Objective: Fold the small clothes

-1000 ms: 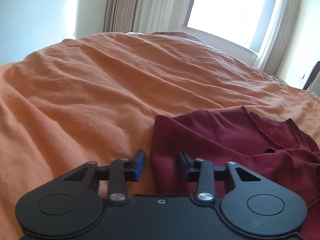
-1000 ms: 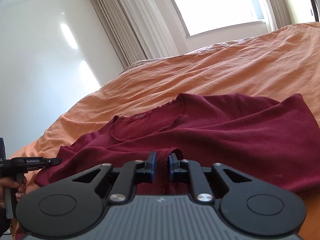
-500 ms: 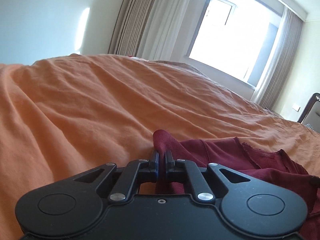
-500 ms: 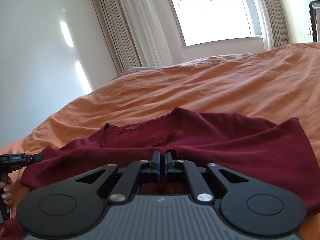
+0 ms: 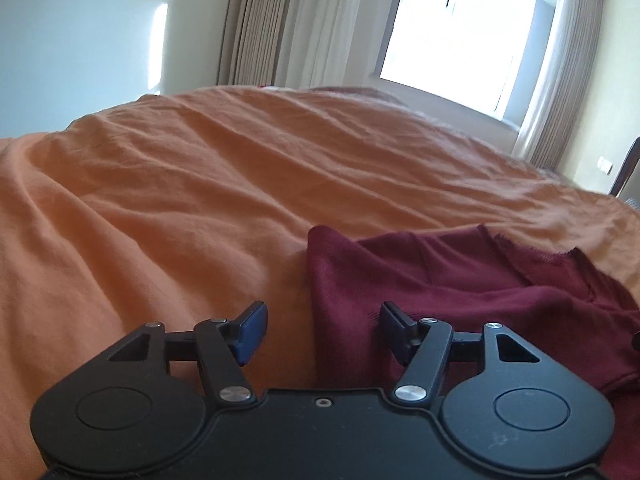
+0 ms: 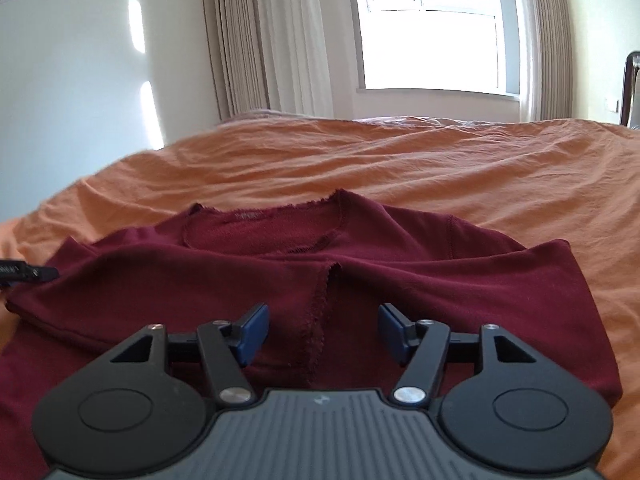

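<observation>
A dark red shirt (image 6: 400,280) lies on the orange bedspread (image 6: 440,160), its lower part folded up toward the neckline. My right gripper (image 6: 322,326) hovers over the fold's middle, its jaws opening; a frayed edge of the fabric lies between the blue pads, which do not press on it. In the left wrist view the shirt's (image 5: 460,280) left corner lies between the pads of my left gripper (image 5: 322,326), whose jaws are also opening and stand apart from the cloth. The left gripper's tip (image 6: 24,272) shows at the left edge of the right wrist view.
The orange bedspread (image 5: 200,200) stretches wide to the left and behind the shirt. Curtains (image 6: 272,40) and a bright window (image 6: 432,28) stand beyond the bed. A dark chair frame (image 6: 630,84) is at the far right.
Both grippers were pinched shut on folds of the red shirt half a second ago; now both have let go and their jaws stand apart. The cloth has settled flat on the bed.
</observation>
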Demonstrator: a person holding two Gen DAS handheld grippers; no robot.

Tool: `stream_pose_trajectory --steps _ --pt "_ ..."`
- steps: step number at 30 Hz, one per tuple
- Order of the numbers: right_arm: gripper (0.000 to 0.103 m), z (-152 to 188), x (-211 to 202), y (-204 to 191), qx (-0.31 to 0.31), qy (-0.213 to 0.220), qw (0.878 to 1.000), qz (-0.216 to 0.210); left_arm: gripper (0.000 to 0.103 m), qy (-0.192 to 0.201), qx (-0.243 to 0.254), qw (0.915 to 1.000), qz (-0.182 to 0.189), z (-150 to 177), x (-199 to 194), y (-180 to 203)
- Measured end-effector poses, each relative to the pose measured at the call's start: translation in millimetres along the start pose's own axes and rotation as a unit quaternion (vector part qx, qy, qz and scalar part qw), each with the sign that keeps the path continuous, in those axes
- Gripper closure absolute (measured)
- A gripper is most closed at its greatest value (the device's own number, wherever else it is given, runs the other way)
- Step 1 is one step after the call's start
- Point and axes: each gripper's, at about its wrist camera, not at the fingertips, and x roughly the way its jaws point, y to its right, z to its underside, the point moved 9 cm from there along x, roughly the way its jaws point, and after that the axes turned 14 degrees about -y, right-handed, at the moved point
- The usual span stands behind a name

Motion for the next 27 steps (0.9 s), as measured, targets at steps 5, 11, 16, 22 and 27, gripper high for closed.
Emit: stream_pose_trajectory --steps 5,11,16,22,27 --pt "0.023 9 -2 0 -0.016 -0.003 1.0 0.017 0.036 0.0 -0.004 1.0 -0.001 4 3 -5" --pt "0.002 25 -50 8 -0.016 0.024 1.0 -0.007 0.019 0.013 -0.001 0.9999 -0.002 11 -25 -5" --pt "0.0 65 -106 14 -0.024 0.039 0.999 -0.016 0.004 0.032 0.008 0.9994 0.01 40 -66 -2" --pt "0.0 125 -160 14 -0.016 0.045 0.999 -0.024 0.001 0.039 0.024 0.9985 0.03 94 -117 3" --pt "0.0 173 -190 1 -0.034 0.055 0.998 -0.007 0.001 0.033 0.026 0.997 0.065 145 -150 12"
